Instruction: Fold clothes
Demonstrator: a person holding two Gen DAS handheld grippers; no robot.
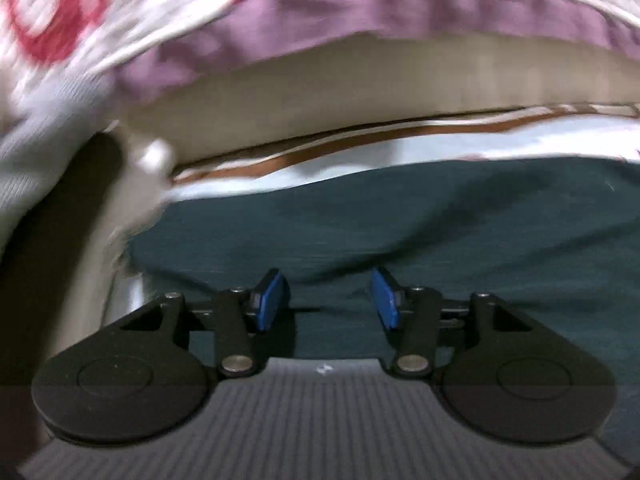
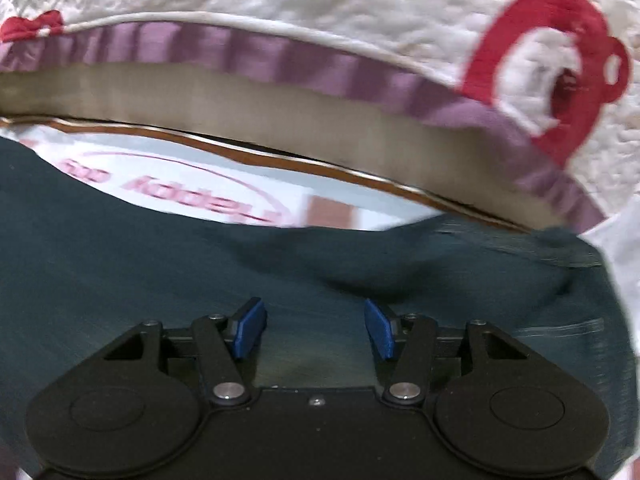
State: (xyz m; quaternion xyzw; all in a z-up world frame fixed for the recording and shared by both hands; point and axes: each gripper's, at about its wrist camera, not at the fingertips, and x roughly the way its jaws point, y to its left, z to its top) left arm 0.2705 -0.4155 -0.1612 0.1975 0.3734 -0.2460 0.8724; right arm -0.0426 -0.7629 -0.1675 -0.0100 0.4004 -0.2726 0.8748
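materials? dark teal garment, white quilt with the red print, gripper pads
Dark teal garment: soft matte fabric, likely knit; it drapes in loose folds, weave blurred. White quilt: stitched, padded cloth with a puckered surface and a purple ruffle edge. Blue pads on the left gripper: matte, probably rubber or plastic; not certain.

Dark teal knit garment (image 1: 420, 220), soft cloth with a fine weave, lies spread out and largely flat; shallow creases and low folds cross its surface; in the left wrist view its far edge runs as a gentle curve across the frame, with a pale sheet showing just beyond it; in the right wrist view the same garment (image 2: 200, 272) fills the lower half; a stitched hem band shows at its right side, slightly rumpled and lifted; both views are motion-blurred, so the garment type and finer detail cannot be told.
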